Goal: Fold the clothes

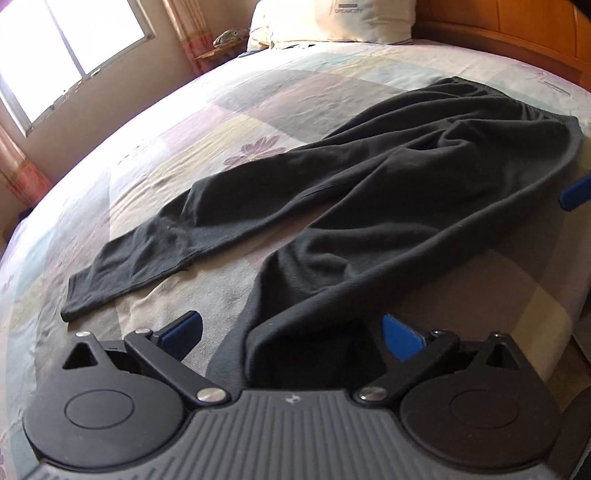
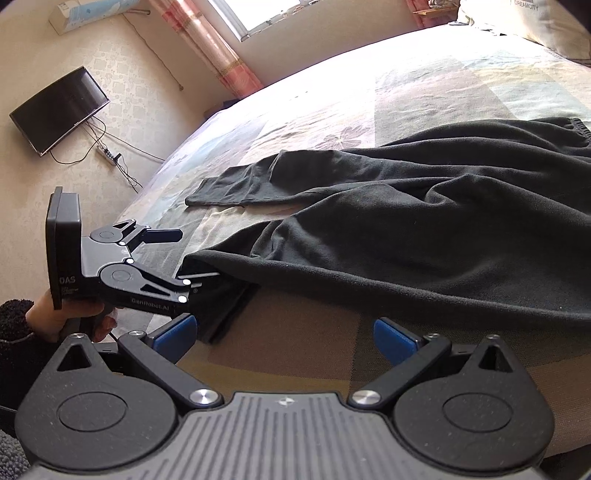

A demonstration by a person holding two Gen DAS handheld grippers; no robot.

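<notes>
Black trousers (image 1: pixel 369 206) lie spread on the patchwork bedspread (image 1: pixel 184 122), waistband far right and both legs running toward me. My left gripper (image 1: pixel 291 332) is open, and the near leg's cuff (image 1: pixel 295 354) lies between its blue fingers. The right wrist view shows the left gripper (image 2: pixel 184 256) from the side, one finger tucked at that cuff (image 2: pixel 210 266), held by a person's hand (image 2: pixel 48 310). My right gripper (image 2: pixel 284 336) is open over bare bedspread (image 2: pixel 295 350), just short of the trousers' (image 2: pixel 406 229) near edge, with nothing between its fingers.
A pillow (image 1: pixel 332 18) and wooden headboard (image 1: pixel 517 26) stand at the bed's far end. A window (image 1: pixel 74 48) with pink curtains is at the left. A wall-mounted TV (image 2: pixel 59 110) with trailing cables hangs beyond the bed's foot.
</notes>
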